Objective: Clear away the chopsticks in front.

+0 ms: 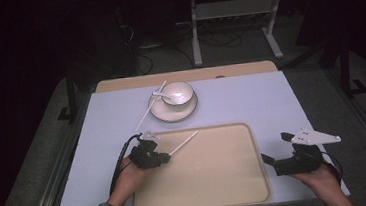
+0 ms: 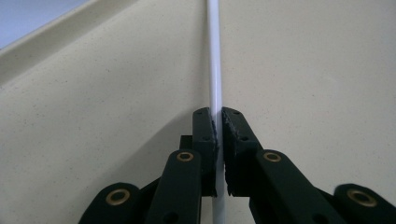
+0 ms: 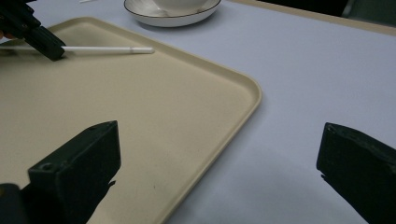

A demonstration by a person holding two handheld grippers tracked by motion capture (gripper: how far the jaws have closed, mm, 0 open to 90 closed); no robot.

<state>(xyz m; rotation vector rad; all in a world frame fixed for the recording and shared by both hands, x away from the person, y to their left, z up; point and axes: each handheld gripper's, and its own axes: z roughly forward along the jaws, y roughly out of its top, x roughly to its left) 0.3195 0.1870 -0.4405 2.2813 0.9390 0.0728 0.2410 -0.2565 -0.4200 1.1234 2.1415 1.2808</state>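
We pinched thin white plastic chopstick (image 2: 215, 70) in left gripper (image 1: 164, 158), centre frame, over beige tray (image 1: 228, 179); right gripper (image 1: 272, 164) idled spread, lower right.

Thin white plastic chopstick (image 2: 215, 60) cut off top and bottom in left gripper view. White ceramic bowl (image 3: 180, 3) cropped by upper edge in right gripper view.

The left hand-held gripper (image 1: 163, 158) is clamped nearly closed, reaching in low from the left hand (image 1: 130, 178). The right hand-held gripper (image 1: 275, 154) gapes wide.
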